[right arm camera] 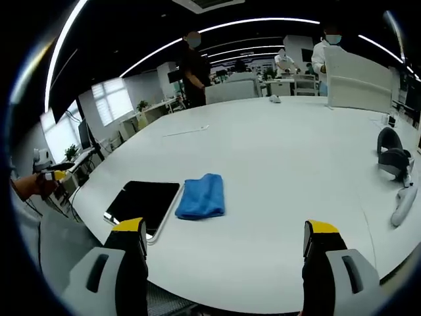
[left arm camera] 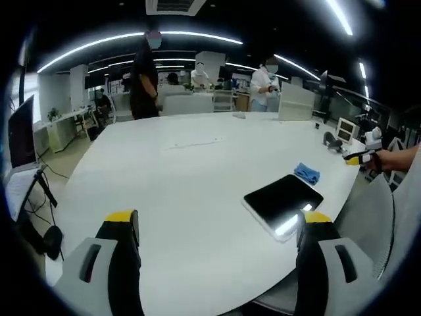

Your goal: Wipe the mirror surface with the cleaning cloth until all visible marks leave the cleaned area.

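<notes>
A dark rectangular mirror (left arm camera: 283,198) (right arm camera: 143,202) lies flat near the edge of a big white table (left arm camera: 191,184) (right arm camera: 289,171). A folded blue cleaning cloth (left arm camera: 307,173) (right arm camera: 202,195) rests on the table right beside it, touching or nearly touching the mirror's edge. My left gripper (left arm camera: 220,227) stands open above the table, with the mirror off to its right. My right gripper (right arm camera: 223,237) is open too, the cloth just ahead of its left finger. The right gripper (left arm camera: 365,155) also appears at the far right of the left gripper view, and the left gripper (right arm camera: 49,174) at the left of the right gripper view.
Grey objects (right arm camera: 393,158) and a white one (right arm camera: 401,205) lie on the table's right side. A white box (right arm camera: 358,79) stands at the far end. Several people (left arm camera: 143,72) stand beyond the table. A grey chair back (right arm camera: 62,247) sits at the near edge.
</notes>
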### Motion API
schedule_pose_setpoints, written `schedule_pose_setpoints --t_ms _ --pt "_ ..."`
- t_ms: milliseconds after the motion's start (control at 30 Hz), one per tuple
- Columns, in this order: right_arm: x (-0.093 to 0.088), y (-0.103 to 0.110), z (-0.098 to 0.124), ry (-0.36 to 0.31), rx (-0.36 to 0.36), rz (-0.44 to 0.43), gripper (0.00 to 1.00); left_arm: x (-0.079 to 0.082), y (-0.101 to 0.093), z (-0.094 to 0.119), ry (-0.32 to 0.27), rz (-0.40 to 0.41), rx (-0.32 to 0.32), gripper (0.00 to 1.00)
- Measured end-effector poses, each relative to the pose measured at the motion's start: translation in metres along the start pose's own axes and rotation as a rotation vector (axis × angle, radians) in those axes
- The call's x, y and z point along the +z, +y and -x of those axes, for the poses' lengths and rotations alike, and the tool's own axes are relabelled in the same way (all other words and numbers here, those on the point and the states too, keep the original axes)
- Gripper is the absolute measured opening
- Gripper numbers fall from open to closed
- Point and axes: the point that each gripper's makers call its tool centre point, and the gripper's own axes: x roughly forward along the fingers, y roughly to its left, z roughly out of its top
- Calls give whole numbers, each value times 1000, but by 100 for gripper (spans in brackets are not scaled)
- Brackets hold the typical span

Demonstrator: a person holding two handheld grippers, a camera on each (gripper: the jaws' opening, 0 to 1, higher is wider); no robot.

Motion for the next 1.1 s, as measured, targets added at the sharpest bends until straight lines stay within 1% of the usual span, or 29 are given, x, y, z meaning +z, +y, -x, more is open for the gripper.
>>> schedule_pose_setpoints --t_ms 100,200,300,400,567,667,733,867,1100 --pt "0 -4 0 -9 -22 25 98 4 3 -2 -17 7 7 99" --pt "1 -5 0 -9 -19 15 98 5 3 -3 -27 10 5 99" --pt "6 -7 2 -27 -25 0 98 3 7 -3 -16 22 8 99" --pt "6 -7 1 -26 -25 12 98 6 9 -3 -33 25 15 99" --pt "9 -10 0 -29 -27 -1 98 7 9 -5 -30 25 14 99" --pt "10 -11 -1 -32 -26 -4 97 10 12 -6 -40 26 21 99" --pt "10 -11 -2 -24 -25 -1 97 10 13 -7 -36 29 23 99" --pt "12 -11 1 -32 -23 6 98 11 14 -8 -36 23 20 99" --pt "12 -16 4 -27 -38 6 97 6 12 -10 -17 17 8 99"
